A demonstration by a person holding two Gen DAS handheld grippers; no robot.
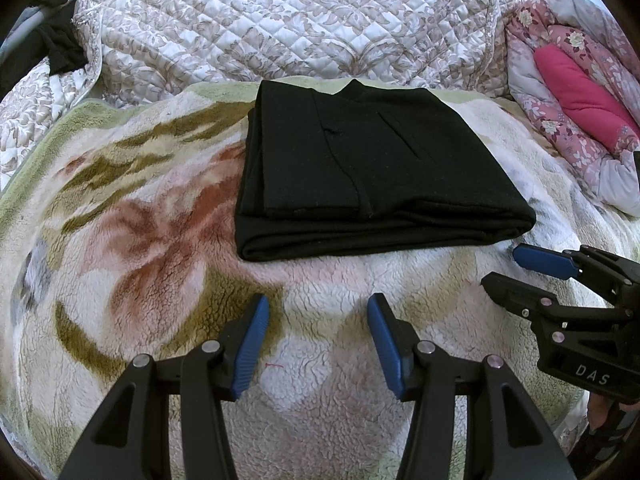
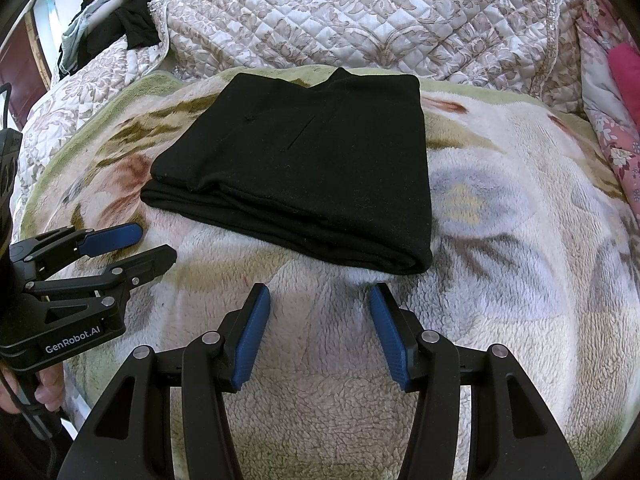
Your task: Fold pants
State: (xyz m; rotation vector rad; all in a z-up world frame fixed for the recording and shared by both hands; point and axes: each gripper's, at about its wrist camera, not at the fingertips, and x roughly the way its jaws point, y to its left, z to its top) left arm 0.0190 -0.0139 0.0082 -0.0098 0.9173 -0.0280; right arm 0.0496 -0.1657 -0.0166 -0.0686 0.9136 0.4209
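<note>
The black pants [image 1: 372, 168] lie folded into a thick rectangle on the fleece blanket [image 1: 140, 240]; the right wrist view shows the same pants [image 2: 304, 176] with stacked layers at the near edge. My left gripper [image 1: 318, 312] hovers open just in front of the bundle, nothing between its blue pads. My right gripper [image 2: 320, 300] is open too, close to the bundle's near right corner and apart from it. Each gripper shows in the other view: the right gripper [image 1: 504, 268] at the right edge, the left gripper [image 2: 156, 244] at the left edge.
A quilted cream bedspread [image 1: 280, 16] is heaped behind the pants. A pink floral duvet with a magenta lining [image 1: 580, 100] lies at the right. Dark clothes [image 2: 120, 28] hang at the back left. A hand [image 2: 48, 392] grips the left tool's handle.
</note>
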